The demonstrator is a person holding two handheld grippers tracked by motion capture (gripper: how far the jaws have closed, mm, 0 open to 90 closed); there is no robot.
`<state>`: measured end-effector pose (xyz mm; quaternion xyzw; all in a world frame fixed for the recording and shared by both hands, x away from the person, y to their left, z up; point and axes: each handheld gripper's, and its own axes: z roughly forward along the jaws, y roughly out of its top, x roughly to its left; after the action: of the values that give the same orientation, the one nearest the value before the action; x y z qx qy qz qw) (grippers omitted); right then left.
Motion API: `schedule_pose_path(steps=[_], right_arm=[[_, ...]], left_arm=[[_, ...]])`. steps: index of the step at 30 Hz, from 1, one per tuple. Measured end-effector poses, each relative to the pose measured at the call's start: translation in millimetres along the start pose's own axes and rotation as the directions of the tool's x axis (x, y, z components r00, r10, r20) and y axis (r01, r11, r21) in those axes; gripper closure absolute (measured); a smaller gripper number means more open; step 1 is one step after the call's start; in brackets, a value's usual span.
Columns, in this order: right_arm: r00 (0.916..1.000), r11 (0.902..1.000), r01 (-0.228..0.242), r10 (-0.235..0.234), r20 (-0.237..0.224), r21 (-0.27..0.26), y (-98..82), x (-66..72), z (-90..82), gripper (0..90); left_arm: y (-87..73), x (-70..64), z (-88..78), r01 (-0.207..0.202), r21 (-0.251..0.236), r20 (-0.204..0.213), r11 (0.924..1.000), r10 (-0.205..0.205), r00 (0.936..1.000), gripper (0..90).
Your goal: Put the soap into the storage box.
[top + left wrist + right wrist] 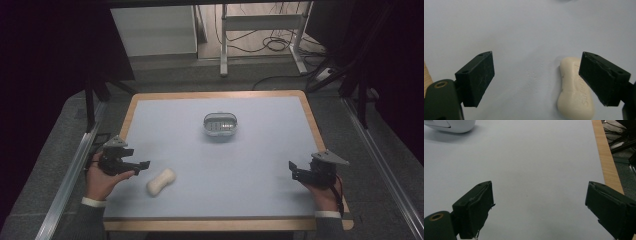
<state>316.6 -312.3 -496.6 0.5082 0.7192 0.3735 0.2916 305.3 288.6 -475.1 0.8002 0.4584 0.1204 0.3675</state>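
1. Plainly, nothing had been picked up: the cream-white, waisted bar of soap (161,182) lay flat on the pale blue table top (260,165), near the front left, untouched by either tool.
2. The left gripper (142,165) hovered just beside the soap, its jaws spread wide. In the left gripper view the soap (574,92) sat low and off to one side, partly behind one jaw rather than between the two, so I judged the approach begun but not lined up.
3. The right gripper (293,170) stood well apart at the front right, jaws also wide and holding nothing, with bare table ahead of it.
4. The white oval soap dish with a slotted grey insert (220,124) stood toward the far middle of the table, with no soap in it, well apart from the soap.
5. As I read it, everything remained: centring on the soap, gripping it, carrying it across and setting it into the dish.
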Motion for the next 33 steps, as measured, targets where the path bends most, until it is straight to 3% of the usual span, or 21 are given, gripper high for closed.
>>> schedule_pose_path(steps=[3,10,16,18,25,33], right_arm=[[1.0,1.0,-0.001,0.001,-0.001,0.002,-0.7,-0.5,-0.9,7.7],[1.0,1.0,-0.001,0.001,0.001,-0.008,0.0,-1.4,-3.2,7.7],[1.0,1.0,0.002,-0.002,-0.005,-0.002,-0.8,-1.3,-2.1,7.7],[1.0,1.0,-0.001,0.001,-0.003,0.0,-1.2,-1.0,-1.8,7.7],[0.9999,1.0,0.008,-0.008,-0.008,0.0,-0.6,2.6,-2.4,7.7],[0.9998,0.9997,0.016,-0.016,-0.008,0.021,-3.6,3.1,2.3,7.7]], left_arm=[[4.0,-6.5,-0.5,-0.024,0.022,0.03,0.9995,0.024,0.9993,15.1],[12.8,-12.7,1.3,-0.057,0.074,0.051,0.9957,0.053,0.9973,16.4],[16.2,-19.3,11.1,-0.072,0.169,0.069,0.9829,0.061,0.9957,16.4],[15.8,-21.0,12.5,-0.072,0.171,0.071,0.9826,0.061,0.9957,16.6],[17.0,-31.5,19.8,-0.108,0.22,0.096,0.9694,0.089,0.9914,17.5],[16.3,-37.9,30.7,-0.124,0.298,0.096,0.9466,0.1,0.9904,21.6]])
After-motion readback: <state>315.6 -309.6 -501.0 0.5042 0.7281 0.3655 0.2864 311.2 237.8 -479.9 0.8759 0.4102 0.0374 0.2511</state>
